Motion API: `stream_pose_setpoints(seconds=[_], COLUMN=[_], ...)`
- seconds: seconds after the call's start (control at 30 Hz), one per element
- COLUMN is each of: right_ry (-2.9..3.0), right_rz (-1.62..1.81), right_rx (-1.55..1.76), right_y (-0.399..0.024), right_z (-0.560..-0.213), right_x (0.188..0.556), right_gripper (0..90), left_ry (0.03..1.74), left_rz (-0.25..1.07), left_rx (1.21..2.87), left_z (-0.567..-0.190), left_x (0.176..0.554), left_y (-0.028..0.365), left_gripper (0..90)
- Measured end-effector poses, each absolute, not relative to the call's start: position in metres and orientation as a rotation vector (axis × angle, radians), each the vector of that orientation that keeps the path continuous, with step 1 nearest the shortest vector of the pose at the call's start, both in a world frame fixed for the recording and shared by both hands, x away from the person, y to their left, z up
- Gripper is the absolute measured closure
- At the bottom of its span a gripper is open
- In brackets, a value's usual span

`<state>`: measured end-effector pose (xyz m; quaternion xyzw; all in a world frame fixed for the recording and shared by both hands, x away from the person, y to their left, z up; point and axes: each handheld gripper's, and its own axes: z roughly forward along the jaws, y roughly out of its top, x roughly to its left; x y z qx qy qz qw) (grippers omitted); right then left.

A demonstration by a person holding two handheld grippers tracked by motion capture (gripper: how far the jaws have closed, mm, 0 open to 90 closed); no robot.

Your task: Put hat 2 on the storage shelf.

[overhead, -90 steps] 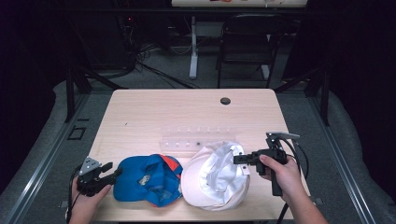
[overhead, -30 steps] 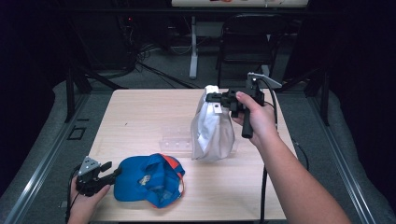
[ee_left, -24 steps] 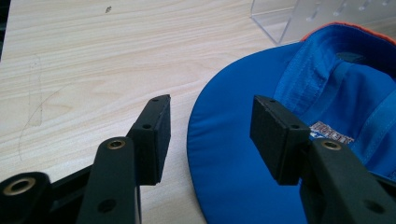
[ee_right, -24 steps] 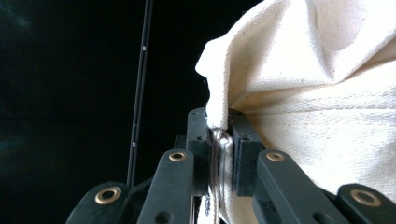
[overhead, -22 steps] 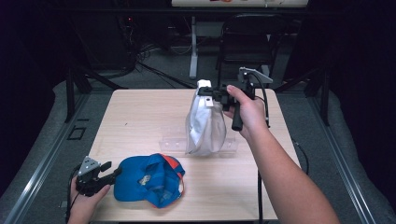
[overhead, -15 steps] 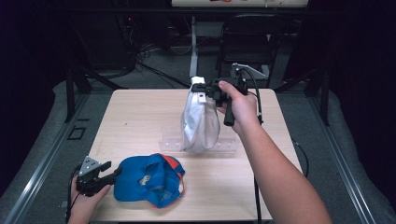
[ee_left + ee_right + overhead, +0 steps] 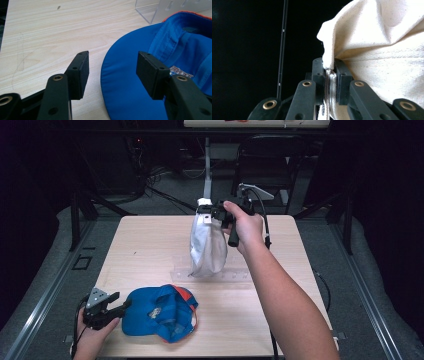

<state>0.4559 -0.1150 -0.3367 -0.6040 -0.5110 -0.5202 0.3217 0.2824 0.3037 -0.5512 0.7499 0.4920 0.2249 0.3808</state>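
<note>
We are pinching the white cap [image 7: 207,247] of coarse woven cotton in our right gripper [image 7: 209,213], dangling it limp at twelve o'clock above a clear acrylic stand [image 7: 215,275]. Our left gripper [image 7: 121,305], jaws just opening wide, is straddling the smooth blue cap [image 7: 157,312] brim's curved edge at seven o'clock.

High view above the table [image 7: 150,245]; both tongs views close, along their jaws.

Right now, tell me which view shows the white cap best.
The high view: the white cap hangs whole from the right gripper above the table. The right gripper view gives a close-up of its fabric pinched between the fingers.
</note>
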Motion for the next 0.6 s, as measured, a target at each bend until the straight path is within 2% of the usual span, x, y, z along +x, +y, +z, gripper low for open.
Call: stream_pose_setpoints(seconds=[0.37,0.6], right_ry=[-1.342,-1.346], right_rz=[-1.358,-1.351], right_rx=[-1.639,-1.652], right_y=[-0.113,-0.106], right_z=[-0.343,-0.351], right_x=[0.463,0.470], right_gripper=[81.1,81.0], left_ry=[1.223,1.145], left_rz=[0.586,0.570], left_rx=[1.906,1.940], left_z=[-0.550,-0.545], left_x=[0.282,0.282], left_y=[0.298,0.284], left_gripper=[44.4,44.5])
